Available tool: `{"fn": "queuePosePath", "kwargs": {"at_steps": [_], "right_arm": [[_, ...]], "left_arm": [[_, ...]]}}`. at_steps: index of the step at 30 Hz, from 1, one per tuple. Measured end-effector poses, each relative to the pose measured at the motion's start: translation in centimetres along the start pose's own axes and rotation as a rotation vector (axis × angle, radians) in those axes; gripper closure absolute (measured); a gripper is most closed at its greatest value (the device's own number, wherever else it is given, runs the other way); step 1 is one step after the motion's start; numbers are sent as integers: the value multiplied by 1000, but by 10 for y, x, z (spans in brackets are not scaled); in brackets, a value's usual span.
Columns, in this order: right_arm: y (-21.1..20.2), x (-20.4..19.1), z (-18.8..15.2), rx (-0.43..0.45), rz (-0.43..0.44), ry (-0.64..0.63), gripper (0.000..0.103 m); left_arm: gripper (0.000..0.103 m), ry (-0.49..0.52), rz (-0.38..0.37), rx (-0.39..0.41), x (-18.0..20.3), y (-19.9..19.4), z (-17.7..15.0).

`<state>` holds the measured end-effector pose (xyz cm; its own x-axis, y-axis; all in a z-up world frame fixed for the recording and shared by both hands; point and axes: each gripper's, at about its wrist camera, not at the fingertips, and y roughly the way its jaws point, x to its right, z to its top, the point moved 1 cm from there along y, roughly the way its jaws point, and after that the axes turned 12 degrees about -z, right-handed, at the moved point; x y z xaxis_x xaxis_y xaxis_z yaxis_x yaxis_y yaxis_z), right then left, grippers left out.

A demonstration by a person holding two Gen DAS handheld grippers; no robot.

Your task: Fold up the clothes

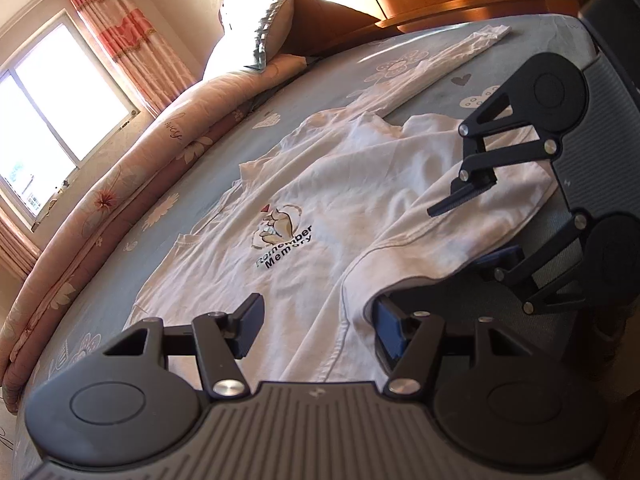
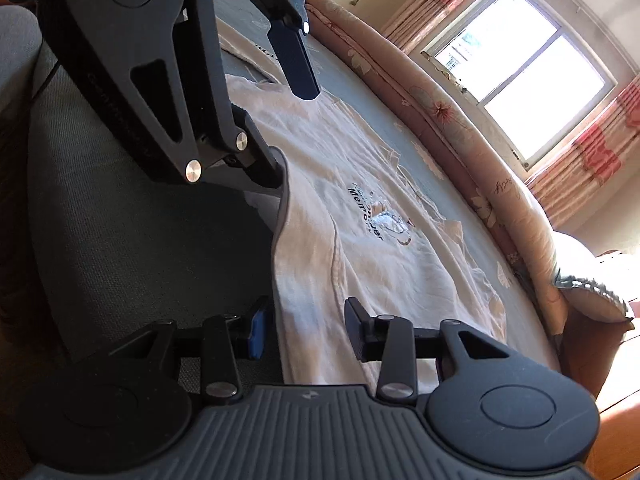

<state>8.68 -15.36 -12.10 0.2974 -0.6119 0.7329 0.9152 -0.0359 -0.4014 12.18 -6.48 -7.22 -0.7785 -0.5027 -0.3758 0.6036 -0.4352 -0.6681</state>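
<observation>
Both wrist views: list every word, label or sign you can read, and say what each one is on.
"Remember Memory": black print under the cartoon picture on the white shirt; partly creased in the left view, only partly legible in the right.
Cursive script on the pink quilt: too distorted to read.
Raised lettering on the left gripper arm: too dark to read.
No other text.

Ahead of the left tool (image 1: 316,330) the white shirt (image 1: 320,216) lies flat on the bed (image 1: 200,184), leaving low, open room above it. Beside it on its right, the right tool (image 1: 472,236) blocks that side, straddling a raised shirt fold. Beyond the shirt, a rolled quilt (image 1: 132,168) and a pillow (image 1: 276,28) bound the bed's far edge.
</observation>
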Motion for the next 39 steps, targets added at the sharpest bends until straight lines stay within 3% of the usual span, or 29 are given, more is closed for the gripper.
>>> {"fn": "queuePosePath", "kwargs": {"at_steps": [1, 2, 3, 7, 11, 13, 15, 19, 20, 23, 24, 26, 34, 35, 38, 39], "right_arm": [[-2, 4, 0, -3, 3, 7, 73], [-4, 9, 0, -6, 7, 15, 91], [-6, 14, 0, -9, 12, 24, 95], [-11, 35, 6, -25, 77, 85, 95], [-18, 49, 14, -25, 129, 116, 97], [-23, 58, 14, -25, 164, 161, 98], [-26, 65, 15, -30, 181, 187, 99], [-27, 70, 12, -39, 178, 216, 98], [-25, 71, 11, -47, 178, 220, 95], [-25, 59, 9, -43, 222, 207, 85], [-26, 51, 9, -28, 214, 195, 68], [-27, 34, 9, 6, 191, 170, 45], [-10, -17, 9, 53, -2, 53, 45], [-10, -16, 7, 47, -15, 43, 49], [-9, -10, 1, 25, -64, 18, 89], [-9, -7, -1, 15, -75, 8, 97]], "left_arm": [[41, -3, -7, -1, 1, 0, -2], [41, 1, -16, 0, 3, 0, -3], [40, 16, -28, 1, 8, 0, -3], [35, 103, -46, 8, 31, 4, -2], [36, 200, 53, -31, 50, 19, -3], [45, 248, 114, -61, 57, 27, -5], [75, 267, 151, -96, 59, 34, -8], [81, 270, 171, -121, 59, 37, -12], [75, 267, 165, -119, 59, 36, -11], [75, 247, 161, -106, 58, 34, -8], [79, 233, 157, -100, 56, 32, -6], [80, 175, 141, -82, 49, 27, -2], [75, 79, 92, -36, 30, 11, -5], [74, 82, 93, -33, 30, 10, -7], [74, 69, 77, -18, 31, 9, -9], [73, 73, 67, -17, 33, 10, -9]]}}
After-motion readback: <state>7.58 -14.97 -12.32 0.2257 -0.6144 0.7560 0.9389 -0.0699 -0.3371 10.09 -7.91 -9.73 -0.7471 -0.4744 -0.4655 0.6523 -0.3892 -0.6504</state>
